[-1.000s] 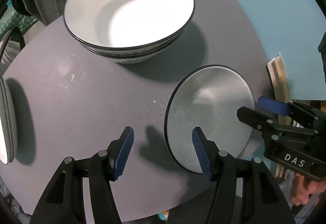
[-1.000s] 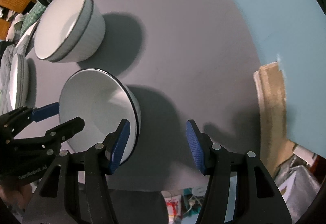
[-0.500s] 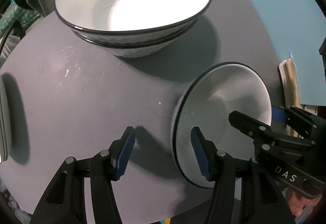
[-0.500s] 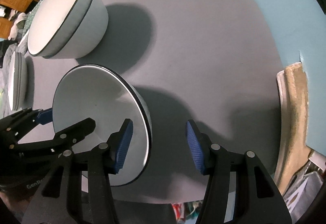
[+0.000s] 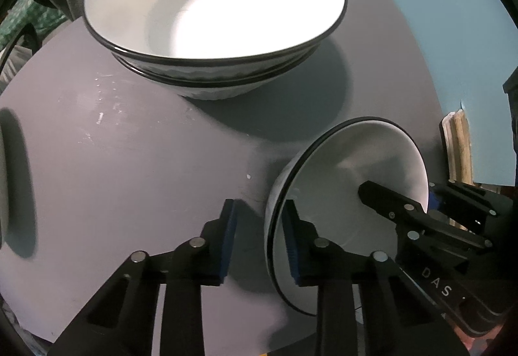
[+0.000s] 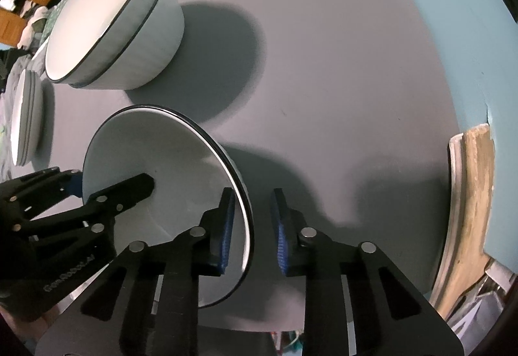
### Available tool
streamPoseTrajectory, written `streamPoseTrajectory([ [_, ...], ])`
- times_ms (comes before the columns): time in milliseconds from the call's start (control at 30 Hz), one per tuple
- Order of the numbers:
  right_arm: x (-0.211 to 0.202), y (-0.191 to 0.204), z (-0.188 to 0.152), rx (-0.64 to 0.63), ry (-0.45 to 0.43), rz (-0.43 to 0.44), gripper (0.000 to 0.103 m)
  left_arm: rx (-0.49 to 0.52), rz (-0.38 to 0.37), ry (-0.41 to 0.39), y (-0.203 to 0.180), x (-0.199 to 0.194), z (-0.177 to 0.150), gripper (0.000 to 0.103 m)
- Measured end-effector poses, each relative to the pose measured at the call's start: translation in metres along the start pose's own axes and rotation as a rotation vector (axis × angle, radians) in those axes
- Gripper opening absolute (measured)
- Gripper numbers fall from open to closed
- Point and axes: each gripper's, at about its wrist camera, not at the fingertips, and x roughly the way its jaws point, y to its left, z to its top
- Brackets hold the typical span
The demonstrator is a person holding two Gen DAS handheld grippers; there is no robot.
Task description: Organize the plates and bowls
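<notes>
A small white bowl with a dark rim stands on the grey round table. My left gripper straddles the bowl's left rim, one pad inside and one outside. Its jaws are closing and a gap still shows at the outer pad. My right gripper straddles the opposite rim of the same bowl. Its jaws are closing too, with the outer pad clear of the wall. Each view shows the other gripper across the bowl, the right gripper and the left gripper.
Two larger white bowls sit nested at the back of the table, seen also as stacked bowls. A stack of plates stands at the far left edge. A worn wooden edge lies beyond the table on the right.
Both grippers' jaws have narrowed around the small bowl's rim. Both views sit a little closer to the bowl than before. The bowl itself has stayed in place.
</notes>
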Motion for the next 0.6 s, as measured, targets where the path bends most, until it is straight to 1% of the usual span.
streamPoseTrajectory([
  [33,0.000,0.000,0.001,-0.005,0.001,0.002,0.017,0.001,-0.005,-0.001,0.000,0.001,0.000,0.026],
  [133,-0.001,0.004,0.002,-0.027,-0.001,-0.002,0.011,0.002,-0.022,0.002,-0.004,0.008,0.004,0.018],
  [167,-0.001,0.005,0.002,-0.031,-0.003,-0.005,0.010,0.001,-0.035,0.005,-0.005,0.009,0.003,0.014],
  [200,-0.001,0.006,0.001,-0.036,-0.004,-0.013,0.010,0.000,-0.045,0.007,-0.006,0.009,0.003,0.011],
  [333,-0.003,0.004,0.000,-0.038,0.005,-0.016,0.010,-0.019,-0.055,0.017,-0.005,0.009,-0.001,0.011],
  [400,-0.003,0.005,0.001,-0.034,0.006,-0.018,0.010,-0.036,-0.070,0.020,-0.002,0.011,-0.003,0.009],
  [467,0.000,0.012,0.004,-0.031,0.004,-0.019,0.009,-0.039,-0.079,0.014,0.007,0.006,-0.009,0.008],
  [500,-0.002,0.014,0.003,-0.027,0.002,-0.018,0.009,-0.037,-0.076,0.010,0.007,0.007,-0.011,0.008],
  [533,0.001,0.025,0.009,-0.027,0.003,-0.019,0.008,-0.035,-0.072,0.007,0.008,0.007,-0.012,0.008],
  [600,-0.001,0.028,0.010,-0.021,0.011,-0.020,0.007,-0.046,-0.074,0.010,0.009,0.008,-0.015,0.008],
])
